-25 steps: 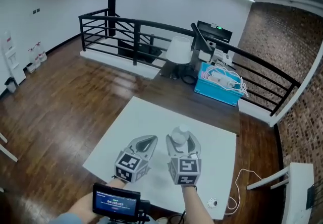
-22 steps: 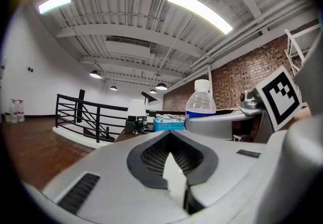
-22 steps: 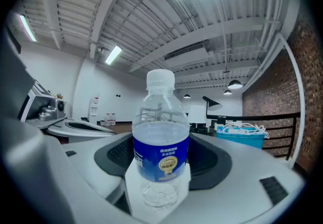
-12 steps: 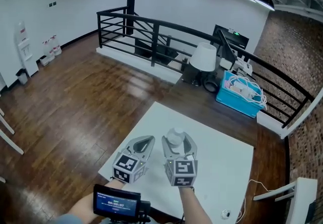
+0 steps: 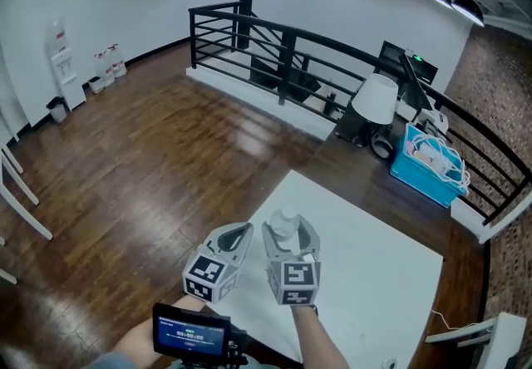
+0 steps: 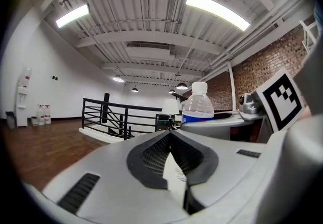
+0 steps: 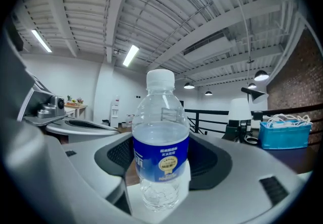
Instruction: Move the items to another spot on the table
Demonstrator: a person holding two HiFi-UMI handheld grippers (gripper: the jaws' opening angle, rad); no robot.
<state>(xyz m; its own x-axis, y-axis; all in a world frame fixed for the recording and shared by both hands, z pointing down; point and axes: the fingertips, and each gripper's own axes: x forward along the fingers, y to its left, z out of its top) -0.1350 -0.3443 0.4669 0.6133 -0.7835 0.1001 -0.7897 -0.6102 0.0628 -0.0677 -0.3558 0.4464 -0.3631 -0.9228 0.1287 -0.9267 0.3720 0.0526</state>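
Observation:
A clear water bottle [image 5: 286,223] with a blue label and white cap stands upright between the jaws of my right gripper [image 5: 288,231], which is shut on it above the white table [image 5: 378,272]. In the right gripper view the bottle [image 7: 161,155] fills the middle, with the dark pads [image 7: 211,160] against its sides. My left gripper [image 5: 242,232] hovers just to the left of it, over the table's left edge. Its jaws meet at the tips and hold nothing. In the left gripper view the bottle [image 6: 198,105] rises behind the closed jaws of the left gripper [image 6: 170,134].
Wooden floor [image 5: 141,159] lies left of the table. Behind it run a black railing [image 5: 287,47], a white lamp [image 5: 376,98], a monitor [image 5: 407,66] and a blue bin of cables [image 5: 429,164]. A small screen [image 5: 191,331] sits at my left wrist.
Both grippers have swung left together, and the bottle has stayed held. The table, lamp and blue bin have slid right in the head view, and more floor shows at left.

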